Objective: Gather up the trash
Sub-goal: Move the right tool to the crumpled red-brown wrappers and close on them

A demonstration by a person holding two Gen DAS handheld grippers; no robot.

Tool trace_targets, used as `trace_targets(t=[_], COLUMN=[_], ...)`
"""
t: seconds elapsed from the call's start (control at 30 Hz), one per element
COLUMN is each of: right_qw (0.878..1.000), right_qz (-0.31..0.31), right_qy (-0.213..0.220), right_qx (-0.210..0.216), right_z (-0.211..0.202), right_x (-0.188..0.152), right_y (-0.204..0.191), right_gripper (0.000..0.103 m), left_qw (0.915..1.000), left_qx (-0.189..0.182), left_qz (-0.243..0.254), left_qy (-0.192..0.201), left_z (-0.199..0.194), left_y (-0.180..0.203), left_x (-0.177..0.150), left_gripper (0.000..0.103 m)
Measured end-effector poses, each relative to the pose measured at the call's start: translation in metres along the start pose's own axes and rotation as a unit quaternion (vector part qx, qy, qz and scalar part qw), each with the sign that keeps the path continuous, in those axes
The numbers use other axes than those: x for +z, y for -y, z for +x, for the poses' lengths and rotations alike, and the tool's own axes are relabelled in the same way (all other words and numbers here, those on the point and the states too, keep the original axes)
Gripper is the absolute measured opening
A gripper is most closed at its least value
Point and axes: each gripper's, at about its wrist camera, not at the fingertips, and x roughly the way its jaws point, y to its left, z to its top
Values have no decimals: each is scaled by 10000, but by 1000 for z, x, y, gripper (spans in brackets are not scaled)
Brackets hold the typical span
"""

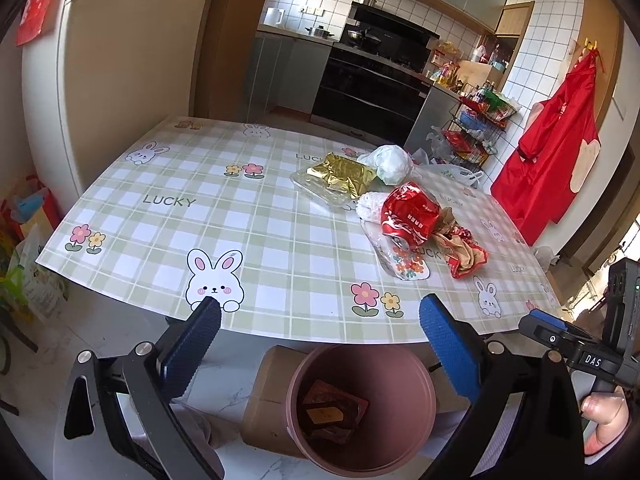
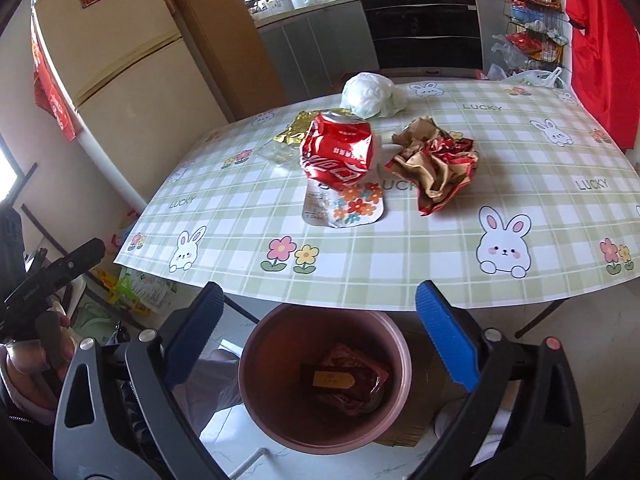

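A pink trash bin stands on the floor below the table's near edge, with a red wrapper lying inside. My right gripper is open above the bin, nothing between its blue pads. My left gripper is open too, over the same bin, and empty. On the table lie a crushed red can, a flowered pouch, a crumpled brown and red wrapper, a gold foil wrapper in a clear tray and a white wad.
The checked tablecloth with rabbits covers the table. A cardboard box sits by the bin. A fridge stands left, an oven behind, a wire rack and a red garment at right.
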Motion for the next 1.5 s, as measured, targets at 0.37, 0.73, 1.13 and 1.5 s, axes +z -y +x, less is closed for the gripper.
trace_targets(t=[0.37, 0.73, 1.13, 1.5], right_qw=[9992, 9978, 9902, 9878], right_qz=[68, 234, -421, -496], right_qy=[108, 193, 132, -436], right_qx=[-373, -598, -1325, -1413], right_z=[-4, 2, 91, 156], right_x=[8, 22, 86, 117], right_y=[24, 59, 90, 117], right_gripper=[95, 95, 97, 97], left_qw=[9999, 9970, 9958, 9959], left_qx=[73, -556, -669, -652], left_qz=[73, 489, 401, 282], left_qy=[-37, -239, -469, -565], left_z=[4, 47, 101, 136], left_y=[-1, 25, 42, 37], left_x=[4, 23, 33, 51], left_gripper=[97, 97, 97, 97])
